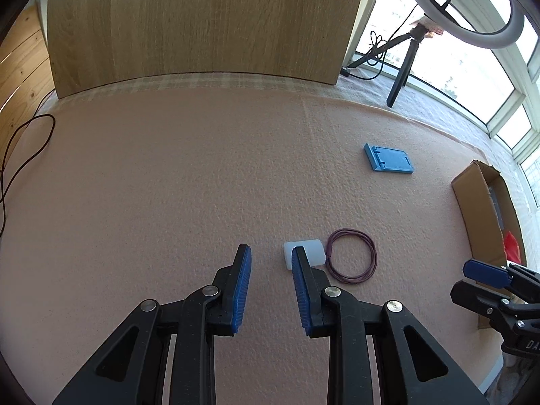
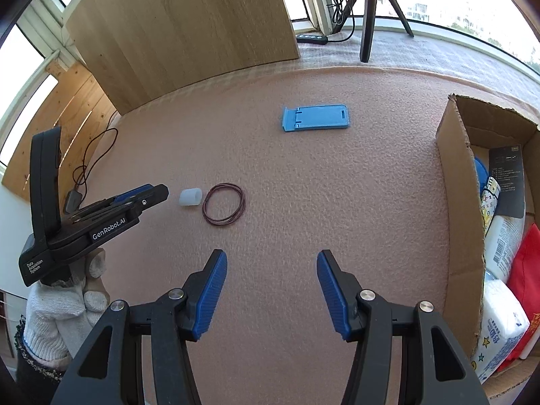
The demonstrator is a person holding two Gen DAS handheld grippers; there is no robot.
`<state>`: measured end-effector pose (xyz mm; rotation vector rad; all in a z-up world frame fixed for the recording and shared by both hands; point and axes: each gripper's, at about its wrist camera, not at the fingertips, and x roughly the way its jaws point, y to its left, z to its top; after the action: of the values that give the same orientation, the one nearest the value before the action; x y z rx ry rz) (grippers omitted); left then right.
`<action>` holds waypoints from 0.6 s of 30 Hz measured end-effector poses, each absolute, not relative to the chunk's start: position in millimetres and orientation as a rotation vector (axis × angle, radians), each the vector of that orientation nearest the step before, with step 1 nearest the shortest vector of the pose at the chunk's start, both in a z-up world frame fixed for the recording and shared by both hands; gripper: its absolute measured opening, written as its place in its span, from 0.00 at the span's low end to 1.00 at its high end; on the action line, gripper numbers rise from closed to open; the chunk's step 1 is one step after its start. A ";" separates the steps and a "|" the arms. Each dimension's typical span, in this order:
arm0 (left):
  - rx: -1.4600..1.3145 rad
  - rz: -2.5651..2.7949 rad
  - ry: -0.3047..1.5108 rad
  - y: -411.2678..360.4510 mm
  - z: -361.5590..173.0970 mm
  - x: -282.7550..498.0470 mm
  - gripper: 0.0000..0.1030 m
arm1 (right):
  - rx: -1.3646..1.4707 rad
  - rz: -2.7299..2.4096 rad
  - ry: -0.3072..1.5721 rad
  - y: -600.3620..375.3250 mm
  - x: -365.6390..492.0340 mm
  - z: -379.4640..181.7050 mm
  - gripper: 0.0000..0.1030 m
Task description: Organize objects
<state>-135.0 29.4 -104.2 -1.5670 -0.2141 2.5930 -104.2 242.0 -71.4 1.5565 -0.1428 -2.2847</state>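
The left gripper [image 1: 271, 253] is hovering mid-frame beside the white cap [image 1: 315, 249], its fingers narrow and empty; the right gripper [image 2: 271, 258] is holding its fingers half-wide, gripping nothing.

A pinkish, pebbled foam mat [image 2: 303, 185] covers the work surface, with a paler checked cloth [image 1: 422, 94] showing beyond its far edge. On the mat lie a small translucent white cap [image 2: 190, 197] on its side, a coil of dark purple cord [image 2: 223, 208] just beside it, and, well apart toward the far side, a flat blue phone stand [image 2: 315, 118]. An open cardboard box [image 2: 455, 202] stands at the mat's right edge, an upright wooden panel [image 1: 202, 23] stands at the far edge, a black tripod [image 2: 368, 17] stands on the cloth, and a thin dark cable [image 1: 23, 148] trails across the left side.
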 end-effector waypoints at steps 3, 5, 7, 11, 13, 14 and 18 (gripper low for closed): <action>-1.570 2.561 -0.161 37.7 -108.5 -132.1 0.34 | 1.563 -2.289 -0.106 228.9 -119.1 -78.5 0.50; -1.562 2.549 -0.139 44.0 -111.1 -131.7 0.38 | 1.579 -2.286 -0.087 220.4 -128.8 -85.2 0.50; -1.557 2.543 -0.104 49.5 -113.5 -132.7 0.38 | 1.583 -2.282 -0.057 211.0 -135.9 -91.6 0.50; -1.565 2.521 -0.093 54.8 -117.5 -137.3 0.38 | 1.603 -2.256 0.004 194.4 -143.2 -102.9 0.50; -1.560 2.515 -0.079 57.3 -118.4 -139.3 0.38 | 1.608 -2.250 0.026 188.3 -145.7 -107.5 0.50; -1.560 2.514 -0.070 57.8 -119.0 -140.0 0.38 | 1.611 -2.248 0.036 185.8 -146.9 -109.4 0.50; -1.561 2.514 -0.085 55.4 -121.1 -143.7 0.38 | 1.612 -2.245 0.070 179.1 -150.5 -113.2 0.46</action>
<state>-143.7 55.4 -121.1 -1.5614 -0.0849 2.5141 -150.5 179.1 -113.2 1.6115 0.0698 -2.2450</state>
